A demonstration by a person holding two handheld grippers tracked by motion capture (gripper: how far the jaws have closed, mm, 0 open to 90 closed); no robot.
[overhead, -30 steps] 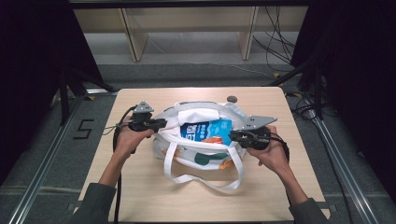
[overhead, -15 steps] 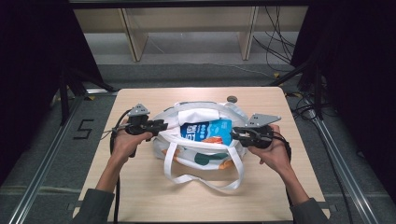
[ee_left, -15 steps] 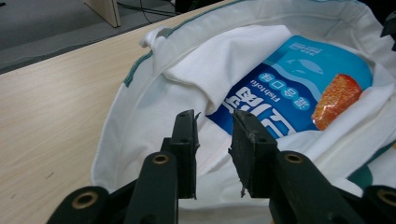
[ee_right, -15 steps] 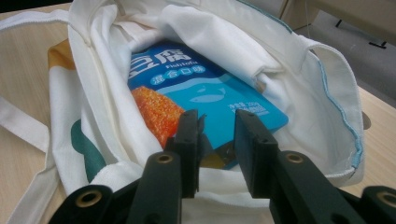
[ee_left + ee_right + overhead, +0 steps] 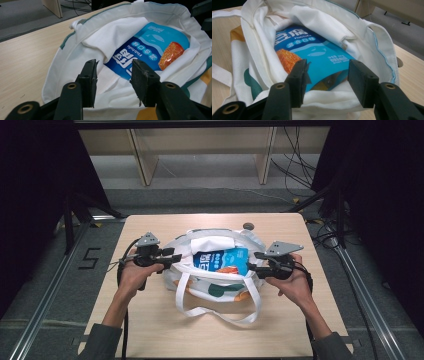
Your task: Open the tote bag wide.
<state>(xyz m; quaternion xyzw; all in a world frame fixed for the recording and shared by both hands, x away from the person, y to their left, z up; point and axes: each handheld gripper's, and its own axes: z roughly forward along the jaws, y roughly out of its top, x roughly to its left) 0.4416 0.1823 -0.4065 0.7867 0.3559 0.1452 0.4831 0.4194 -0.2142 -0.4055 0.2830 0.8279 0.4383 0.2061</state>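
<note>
One white cloth tote bag (image 5: 215, 275) with teal and orange patches, centre of the pale wooden worktop (image 5: 150, 330). One blue fish-tofu packet (image 5: 221, 261) inside. Two tools: left tool (image 5: 172, 260) and right tool (image 5: 254, 261) at opposite rims, jaws just opening, gripping nothing.

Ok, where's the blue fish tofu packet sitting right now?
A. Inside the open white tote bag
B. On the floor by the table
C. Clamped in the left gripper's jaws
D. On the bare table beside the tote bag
A: the blue fish tofu packet lies inside the mouth of the white tote bag, with the bag's fabric around it in both gripper views.
</note>
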